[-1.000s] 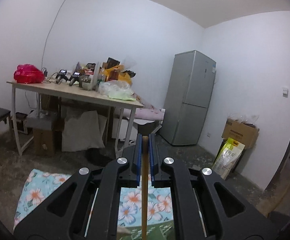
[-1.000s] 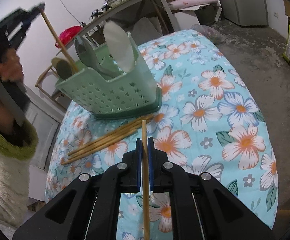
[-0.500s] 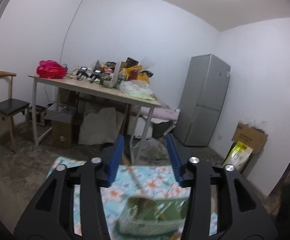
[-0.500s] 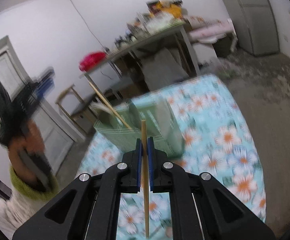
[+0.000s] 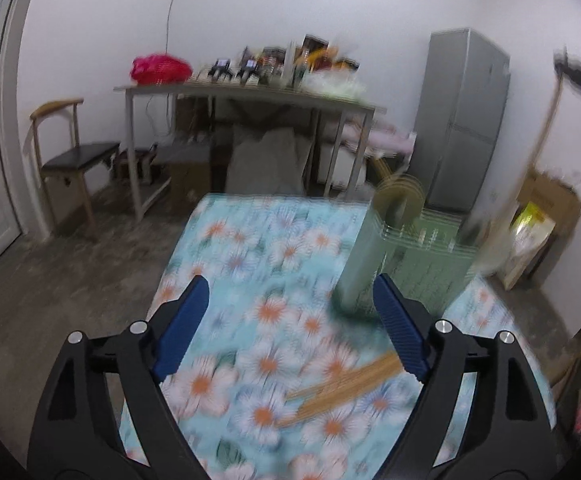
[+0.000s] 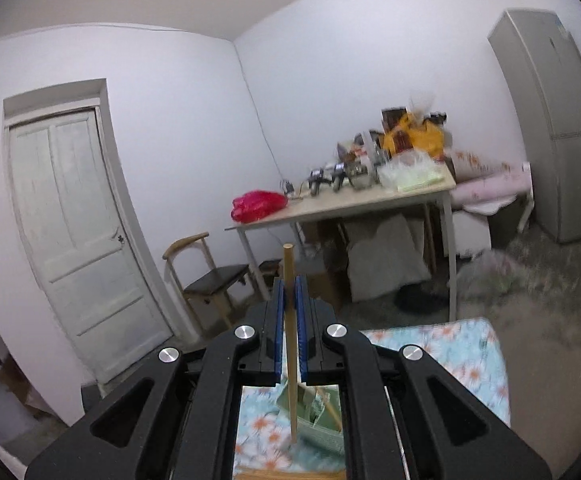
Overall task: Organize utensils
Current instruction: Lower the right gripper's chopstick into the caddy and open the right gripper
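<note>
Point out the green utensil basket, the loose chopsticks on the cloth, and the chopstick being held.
green utensil basket (image 5: 430, 268), left wrist view, front wall.
loose chopsticks (image 5: 350, 384), left wrist view, mid-bundle.
held chopstick (image 6: 288, 276), right wrist view, upper shaft.

White walls (image 6: 178, 92) and a bare grey concrete floor (image 5: 70, 280) are seen in a dimly lit room. A panelled white door (image 6: 78, 220) is set in the left wall. A cluttered long table (image 6: 370, 200) is placed against the far wall, with a wooden chair (image 5: 70, 152) beside its left end and a grey refrigerator (image 5: 462, 120) near its right end. Cardboard boxes (image 5: 550, 200) are stacked along the right wall.
</note>
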`<state>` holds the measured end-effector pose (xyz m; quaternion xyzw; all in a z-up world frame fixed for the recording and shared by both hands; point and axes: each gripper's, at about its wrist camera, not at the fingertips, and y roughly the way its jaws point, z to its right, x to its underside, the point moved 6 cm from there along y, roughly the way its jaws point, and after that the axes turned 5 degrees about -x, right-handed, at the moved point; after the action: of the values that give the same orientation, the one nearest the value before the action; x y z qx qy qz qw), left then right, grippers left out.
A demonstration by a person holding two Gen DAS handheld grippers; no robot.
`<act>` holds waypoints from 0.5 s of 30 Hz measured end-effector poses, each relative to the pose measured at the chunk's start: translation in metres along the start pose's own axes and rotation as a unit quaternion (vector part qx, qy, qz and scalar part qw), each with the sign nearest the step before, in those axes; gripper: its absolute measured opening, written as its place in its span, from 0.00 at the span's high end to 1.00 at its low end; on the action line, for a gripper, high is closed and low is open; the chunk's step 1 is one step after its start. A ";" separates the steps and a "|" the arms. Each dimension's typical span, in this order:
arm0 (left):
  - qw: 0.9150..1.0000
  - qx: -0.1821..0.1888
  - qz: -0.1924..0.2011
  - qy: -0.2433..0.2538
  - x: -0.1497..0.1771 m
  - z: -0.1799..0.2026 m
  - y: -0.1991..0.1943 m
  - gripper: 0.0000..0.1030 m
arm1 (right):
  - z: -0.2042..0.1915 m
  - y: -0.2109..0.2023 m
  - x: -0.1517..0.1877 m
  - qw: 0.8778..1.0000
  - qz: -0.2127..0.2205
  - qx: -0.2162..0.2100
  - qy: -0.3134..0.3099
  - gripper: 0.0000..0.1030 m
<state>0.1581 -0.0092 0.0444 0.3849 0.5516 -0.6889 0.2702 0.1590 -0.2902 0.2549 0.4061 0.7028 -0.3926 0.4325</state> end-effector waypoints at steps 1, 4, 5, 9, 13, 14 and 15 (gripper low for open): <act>1.000 -0.002 -0.009 0.001 0.007 -0.002 0.001 0.21 | -0.001 0.003 -0.003 1.000 0.003 0.002 -0.005 0.94; 0.999 -0.006 -0.033 0.002 0.031 -0.003 0.004 0.20 | -0.004 0.016 -0.010 0.999 0.011 0.027 -0.033 0.94; 0.999 -0.009 -0.038 0.004 0.038 -0.004 0.004 0.20 | -0.004 0.024 -0.009 0.998 0.011 0.045 -0.049 0.94; 0.999 -0.014 -0.048 0.009 0.053 -0.003 0.003 0.19 | 0.007 0.057 0.004 0.994 -0.013 0.084 -0.072 0.94; 0.999 -0.013 -0.051 0.010 0.056 0.000 0.003 0.19 | 0.028 0.095 0.030 0.991 -0.050 0.104 -0.068 0.94; 0.999 -0.014 -0.051 0.010 0.056 0.000 0.004 0.19 | 0.037 0.106 0.041 0.990 -0.070 0.107 -0.065 0.94; 0.999 -0.015 -0.051 0.010 0.056 0.000 0.003 0.19 | 0.041 0.109 0.049 0.989 -0.081 0.109 -0.063 0.94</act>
<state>0.1298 -0.0069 -0.0036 0.3594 0.5835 -0.6893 0.2350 0.2557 -0.2763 0.1745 0.3671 0.6577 -0.5256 0.3956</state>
